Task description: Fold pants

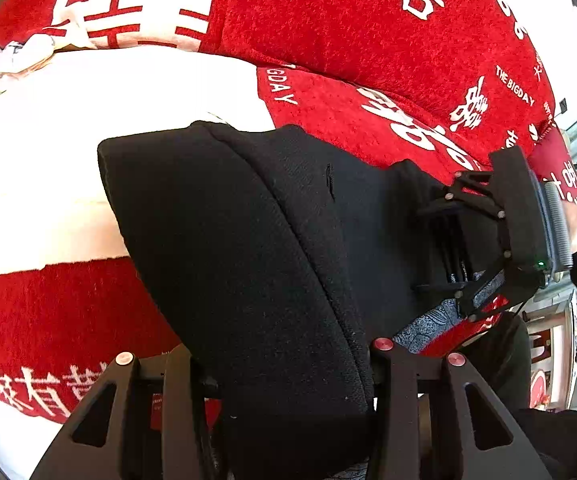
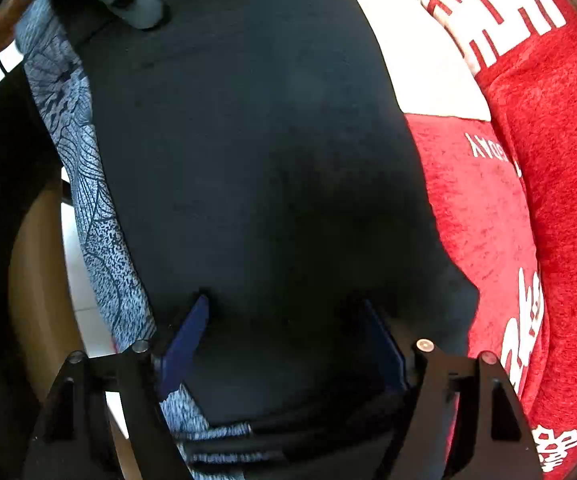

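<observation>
- I see the black pants [image 1: 248, 248] lying folded on a red blanket [image 1: 368, 40] printed with white characters; the blanket is my landmark for all positions below.
- In the left wrist view, the pants cross the blanket's lower middle, with a rounded folded edge pointing toward a white band of the blanket [image 1: 88, 120].
- My left tool [image 1: 288, 384] sits at the near end of the pants. Black fabric fills the gap between its two fingers, so I read it as clenched on the pants.
- My right tool [image 1: 448, 248] appears at the far side of the pants, near the blanket's edge, with its fingers entering the cloth.
- In the right wrist view, the right tool [image 2: 284, 340] stands spread wide, its blue pads [image 2: 186, 340] on either side of a hump of the pants [image 2: 248, 140]. I cannot tell whether the pads press the fabric.
- A grey patterned fabric [image 2: 88, 184] runs along the pants on the side away from the blanket [image 2: 548, 200].
- The left tool [image 2: 128, 4] touches the pants at the far end.
</observation>
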{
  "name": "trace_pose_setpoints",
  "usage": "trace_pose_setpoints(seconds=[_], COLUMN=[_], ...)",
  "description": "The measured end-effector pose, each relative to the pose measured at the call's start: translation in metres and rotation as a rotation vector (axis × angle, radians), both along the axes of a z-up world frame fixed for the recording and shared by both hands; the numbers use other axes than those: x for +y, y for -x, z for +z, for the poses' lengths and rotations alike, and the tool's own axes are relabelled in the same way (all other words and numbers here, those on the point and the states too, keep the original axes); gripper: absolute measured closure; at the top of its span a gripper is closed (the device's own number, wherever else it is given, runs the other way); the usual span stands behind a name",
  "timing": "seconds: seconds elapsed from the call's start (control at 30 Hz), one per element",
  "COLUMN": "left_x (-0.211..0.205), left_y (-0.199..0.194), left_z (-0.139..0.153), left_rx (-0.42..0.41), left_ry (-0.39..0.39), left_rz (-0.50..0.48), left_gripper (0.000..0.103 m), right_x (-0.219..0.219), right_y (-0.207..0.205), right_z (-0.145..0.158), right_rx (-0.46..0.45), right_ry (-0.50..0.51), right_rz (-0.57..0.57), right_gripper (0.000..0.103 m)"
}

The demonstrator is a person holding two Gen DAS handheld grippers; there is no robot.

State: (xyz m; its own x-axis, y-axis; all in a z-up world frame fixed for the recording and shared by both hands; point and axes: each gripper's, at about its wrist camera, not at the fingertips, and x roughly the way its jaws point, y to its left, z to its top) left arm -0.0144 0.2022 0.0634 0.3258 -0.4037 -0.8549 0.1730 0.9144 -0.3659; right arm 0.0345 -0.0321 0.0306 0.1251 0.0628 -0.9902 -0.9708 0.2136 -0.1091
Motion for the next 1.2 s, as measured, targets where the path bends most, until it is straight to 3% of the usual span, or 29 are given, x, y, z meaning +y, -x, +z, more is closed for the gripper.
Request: trace_pose_setpoints(seconds=[0.13,0.23,0.3,0.37,0.43,0.57,0.7,0.83,1.0,1.2], left_x=[-0.008,-0.022,-0.025,-0.027,-0.032,-0.054,-0.091,-0.133,-0.192,-0.277], left_y=[0.0,-0.003,-0.003,0.001,0.005,0.007,0.008,0.004,-0.007,-0.02], left_z=[-0.001,-0.005,-0.005,0.004,0.02,0.045,0.073,0.097,0.112,0.117], left_rx=[-0.007,-0.006,0.004,0.001,-0.017,-0.042,-0.083,-0.11,-0.107,-0.081], left_ry=[-0.03,-0.077,-0.11,-0.096,-0.092,-0.094,-0.126,-0.131,-0.153,-0.219], left_rz=[0.011,0.008,0.01,0.007,0.0,-0.016,-0.068,-0.125,-0.195,-0.29], left_gripper=[0.061,0.06,0.062,0.068,0.075,0.075,0.075,0.075,0.075,0.075], right_x=[-0.01,-0.007,-0.008,-0.014,-0.025,-0.059,-0.098,-0.147,-0.216,-0.272], right_y=[-0.001,-0.008,-0.013,-0.013,-0.012,0.004,0.025,0.045,0.064,0.071], right_z=[-0.008,-0.025,-0.021,-0.006,0.017,0.062,0.074,0.065,0.057,0.069], right_rx=[0.044,-0.007,0.008,-0.065,-0.096,-0.183,-0.252,-0.267,-0.266,-0.301], right_ry=[0.06,0.06,0.031,-0.013,-0.099,-0.27,-0.295,-0.299,-0.309,-0.347], right_rz=[0.024,-0.068,-0.099,-0.134,-0.197,-0.304,-0.423,-0.551,-0.72,-0.87], right_gripper=[0.021,0.0,0.001,0.012,0.013,0.012,0.012,0.012,0.012,0.012])
